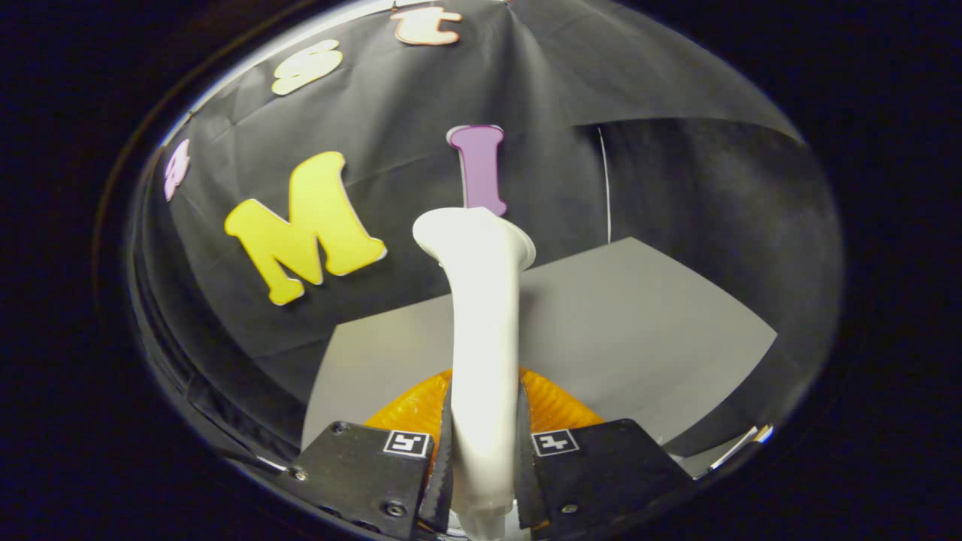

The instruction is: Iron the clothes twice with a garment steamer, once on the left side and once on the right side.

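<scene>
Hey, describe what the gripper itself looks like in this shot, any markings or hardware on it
The gripper shows as two blocky, angular jaws flanking a narrow central gap. Each carries a small square black-and-white marker tag on its top inner corner. Round screws sit along the lower edge of one block. The inner gripping faces look ridged, like saw teeth. No cables are visible.

The garment steamer (481,330) hides most of an orange ribbed thing (552,409) behind it
</scene>
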`<state>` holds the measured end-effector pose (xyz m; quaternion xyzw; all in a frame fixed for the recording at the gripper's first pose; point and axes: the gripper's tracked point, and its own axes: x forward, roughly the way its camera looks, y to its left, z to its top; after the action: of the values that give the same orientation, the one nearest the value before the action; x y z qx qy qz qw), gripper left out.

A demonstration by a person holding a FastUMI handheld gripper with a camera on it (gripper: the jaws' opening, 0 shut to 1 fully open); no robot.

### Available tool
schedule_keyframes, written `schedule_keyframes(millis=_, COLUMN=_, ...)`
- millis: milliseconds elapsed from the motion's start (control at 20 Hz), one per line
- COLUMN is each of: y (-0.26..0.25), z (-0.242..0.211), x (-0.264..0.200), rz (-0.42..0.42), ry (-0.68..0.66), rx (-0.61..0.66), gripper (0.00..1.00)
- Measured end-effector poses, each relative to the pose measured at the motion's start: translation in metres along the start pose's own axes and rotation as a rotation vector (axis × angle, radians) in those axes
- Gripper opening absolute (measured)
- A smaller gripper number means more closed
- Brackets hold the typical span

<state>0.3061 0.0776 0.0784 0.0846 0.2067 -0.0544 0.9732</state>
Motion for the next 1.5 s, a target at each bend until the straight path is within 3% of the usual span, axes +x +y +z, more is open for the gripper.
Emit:
schedule_keyframes(millis=550, y=0.099, z=-0.019, x=-0.141, rz=0.106, ry=-0.268, rx=-0.059, gripper=0.36)
schedule_keyframes(millis=900, y=0.167, z=-0.026, x=-0.228, rz=0.163, ry=-0.456, rx=-0.017, gripper=0.36)
schedule_keyframes(millis=1300, y=0.25, z=0.003, x=-0.266, rz=0.204, ry=-0.65, rx=-0.179, gripper=0.36)
schedule_keyframes(millis=1500, y=0.294, z=0.019, x=-0.254, rz=0.26, ry=-0.709, rx=-0.195, gripper=0.36)
